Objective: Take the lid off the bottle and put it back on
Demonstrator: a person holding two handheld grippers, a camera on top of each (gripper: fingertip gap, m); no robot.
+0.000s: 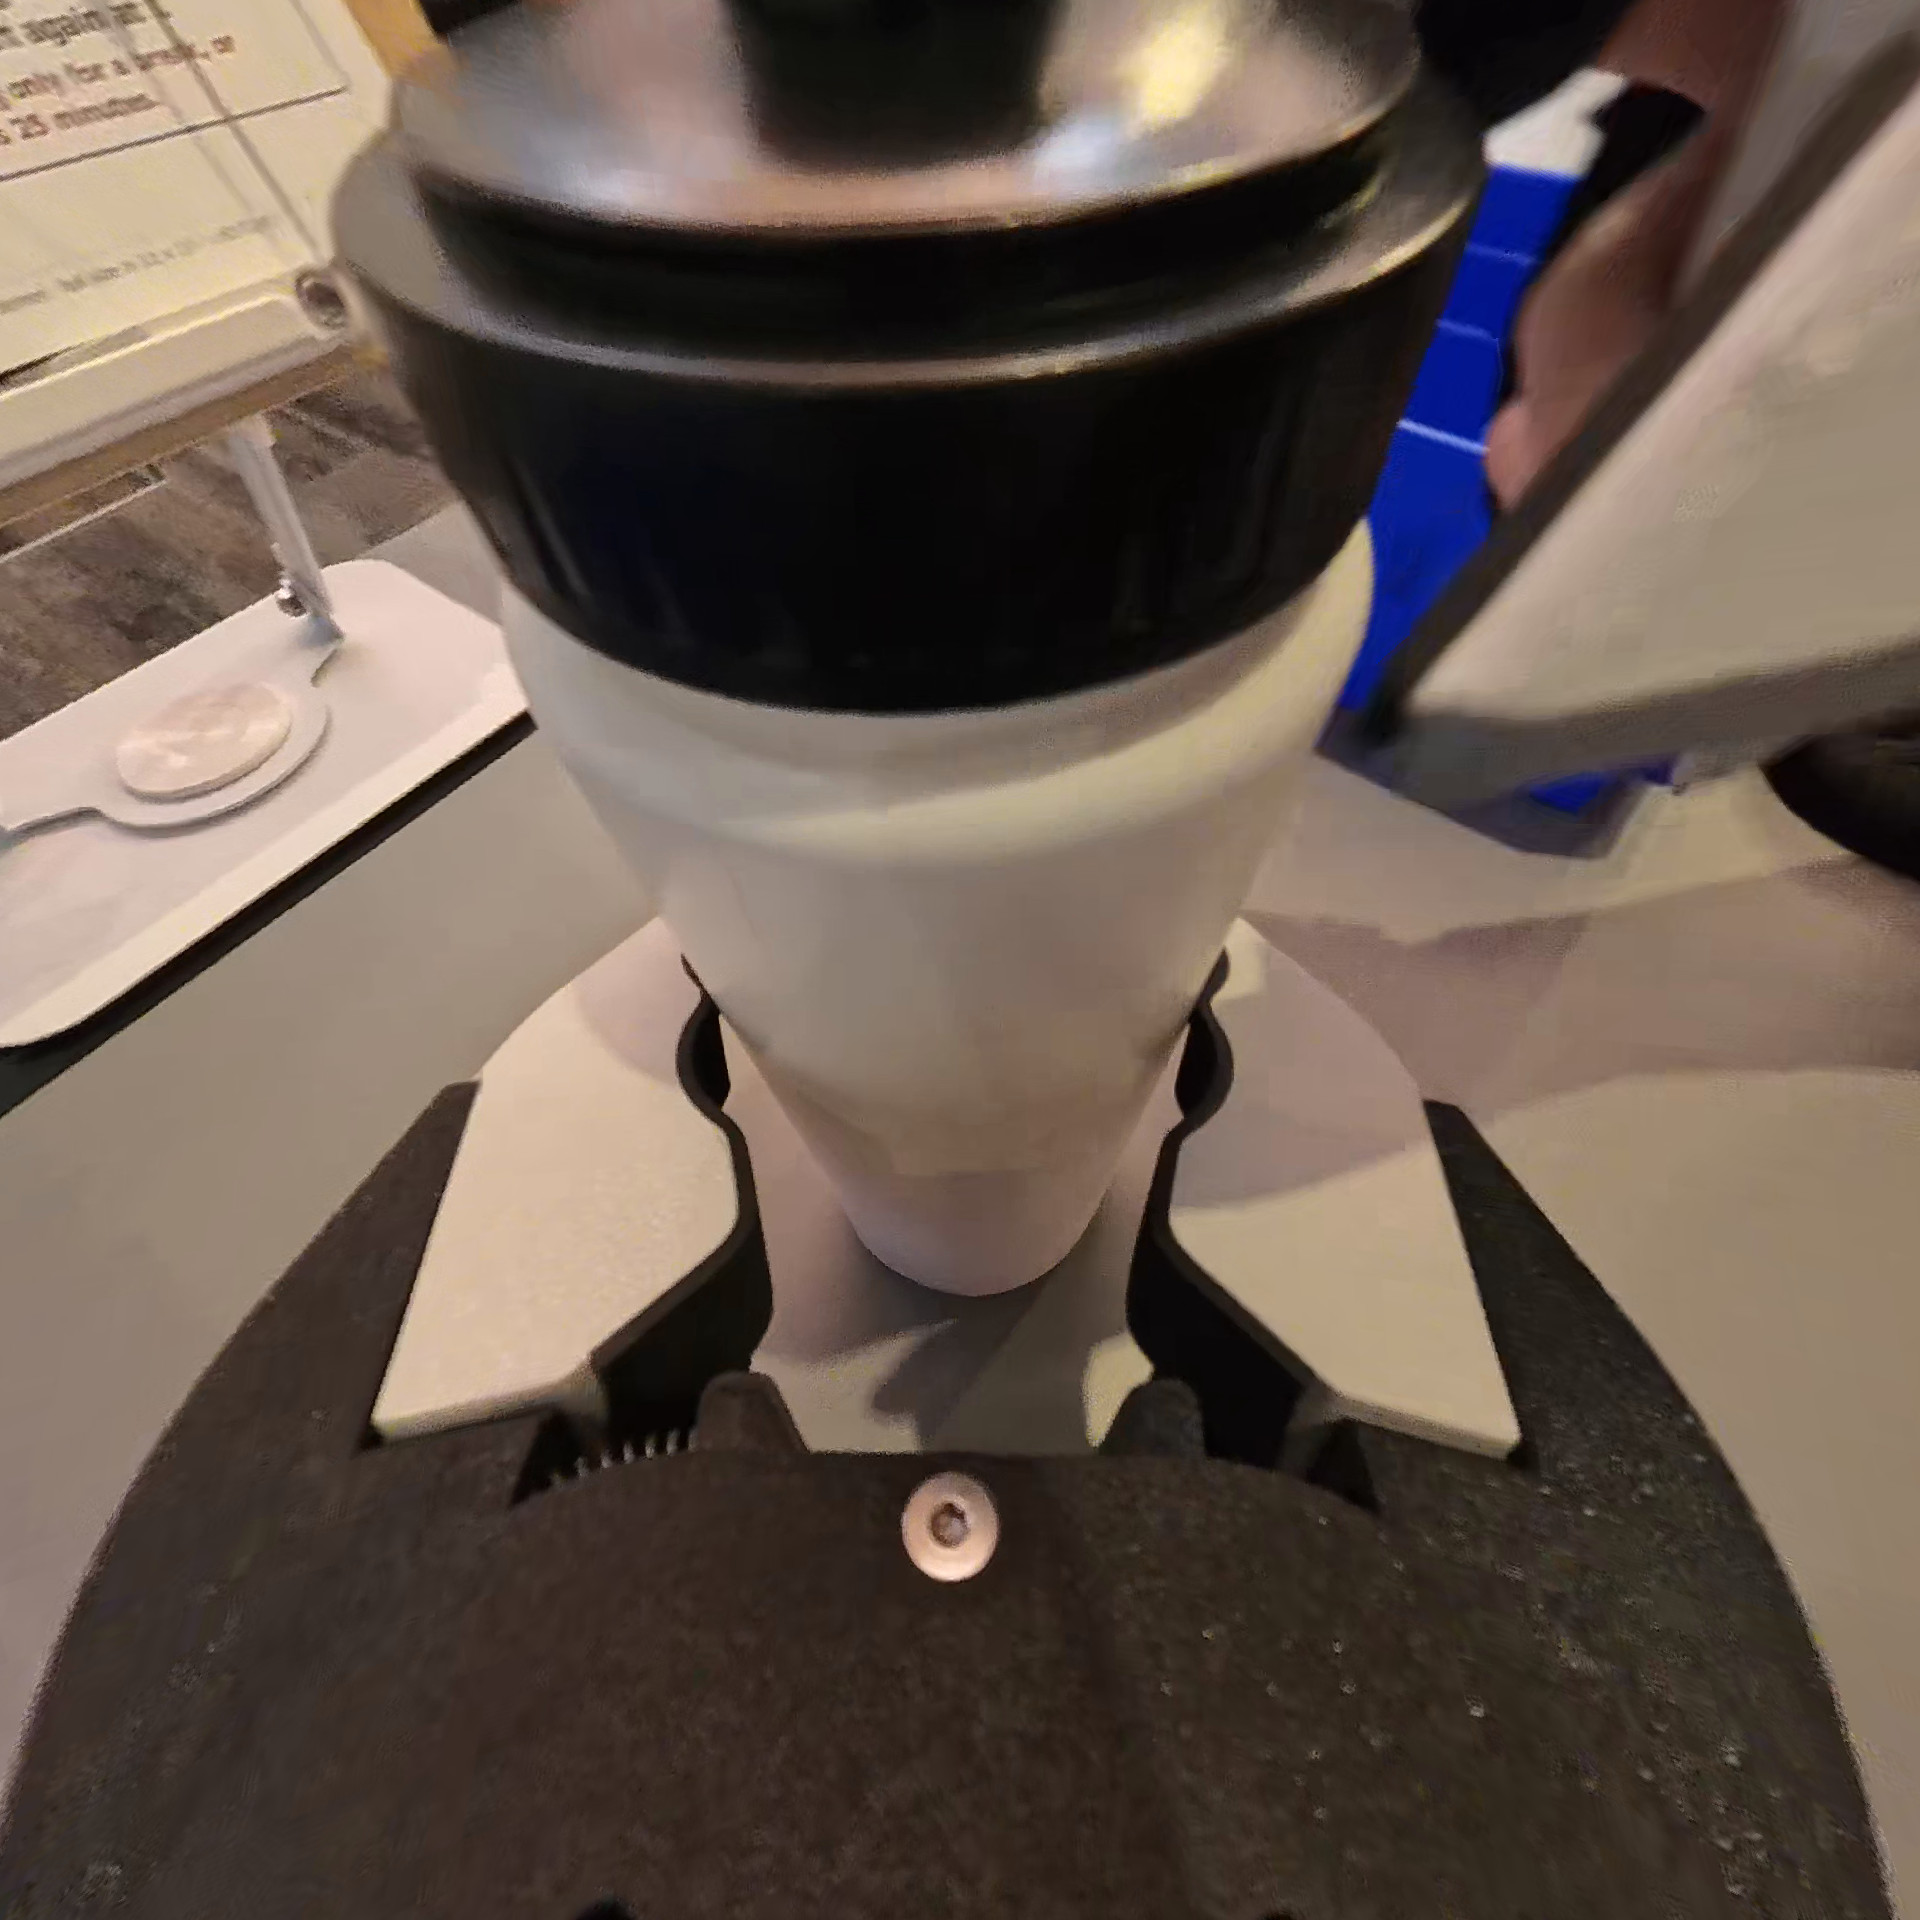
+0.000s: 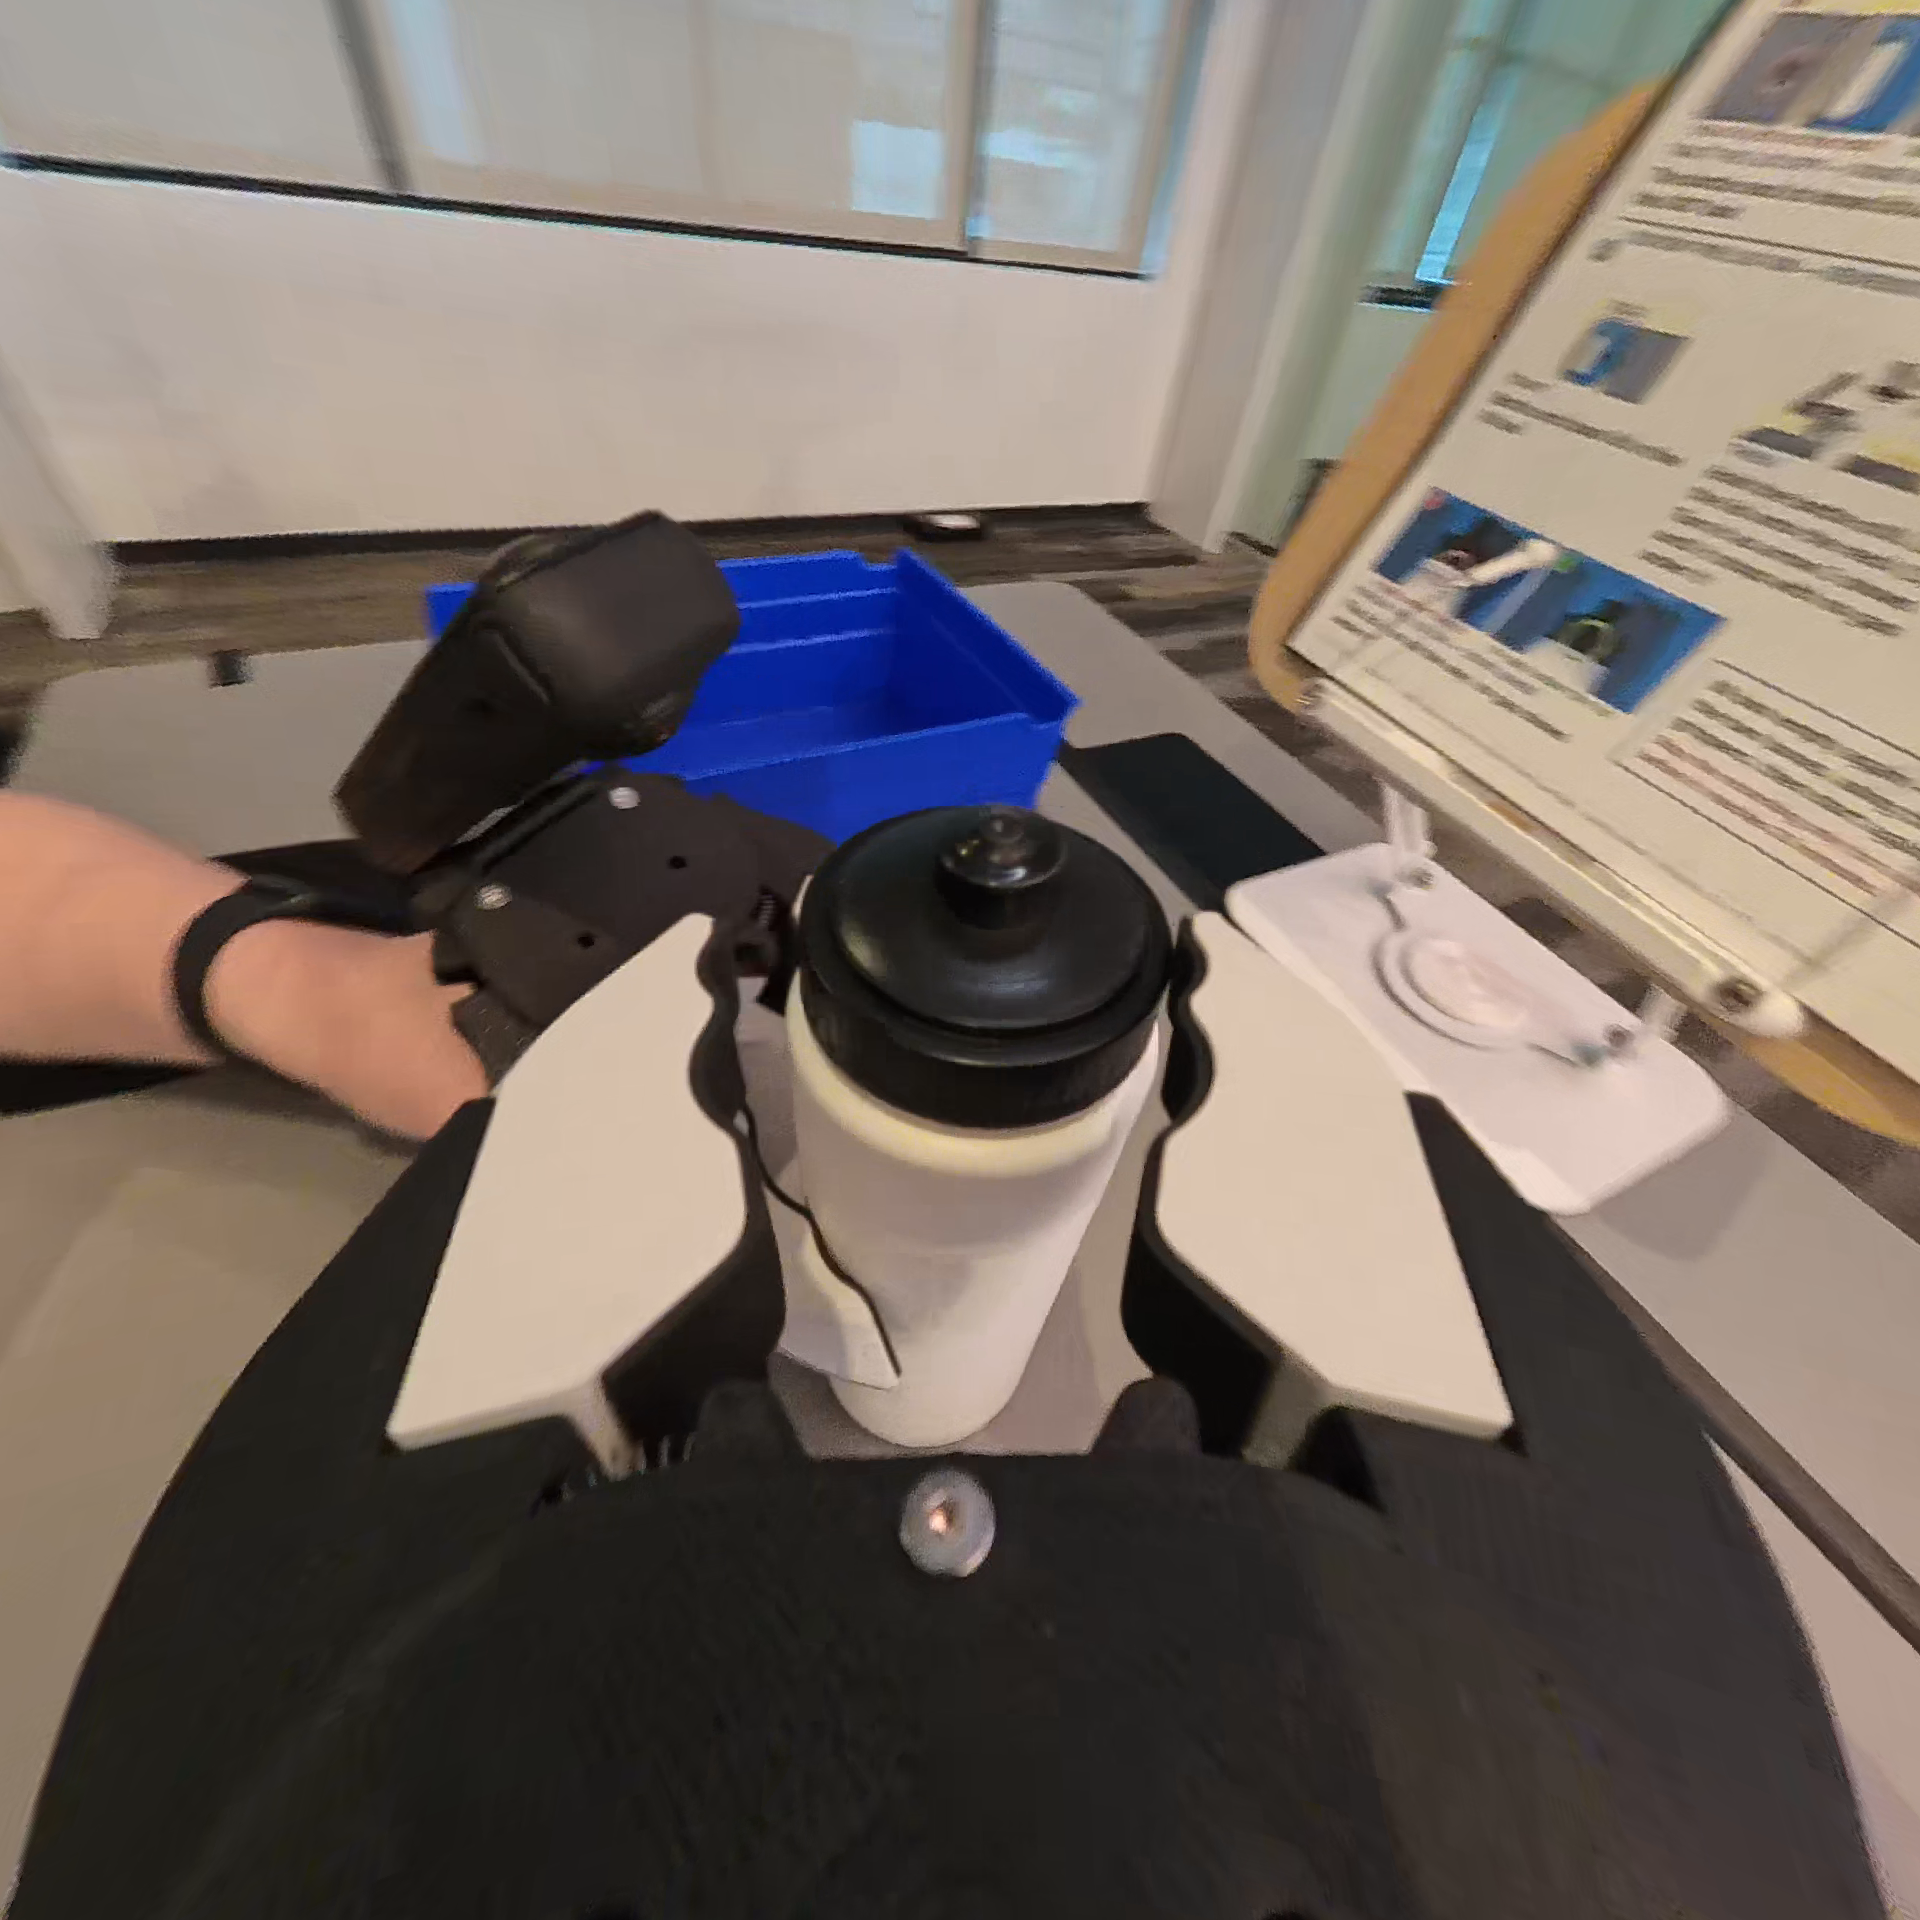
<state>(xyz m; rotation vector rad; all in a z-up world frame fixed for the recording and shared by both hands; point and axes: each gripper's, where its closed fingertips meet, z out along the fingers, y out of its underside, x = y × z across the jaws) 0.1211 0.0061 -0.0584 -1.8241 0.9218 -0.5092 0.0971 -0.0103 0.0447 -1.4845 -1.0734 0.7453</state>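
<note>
A white bottle [image 1: 935, 935] with a black screw lid [image 1: 914, 468] stands upright on the grey table [image 1: 312, 1195]. My left gripper [image 1: 956, 1039] is shut on the bottle's body, one finger on each side below the lid. In the right wrist view my right gripper [image 2: 951, 977] is open, its jaws flanking the lid [image 2: 977, 966], with a gap on the left side. The bottle [image 2: 935, 1247] runs down between the fingers. The lid is on the bottle. A hand [image 2: 312, 987] holds the left gripper behind the bottle.
A blue bin [image 2: 883, 707] sits behind the bottle. A white stand base [image 2: 1475, 997] with a round disc is to the right, carrying a tilted poster board [image 2: 1662, 520]. The table edge runs along the right.
</note>
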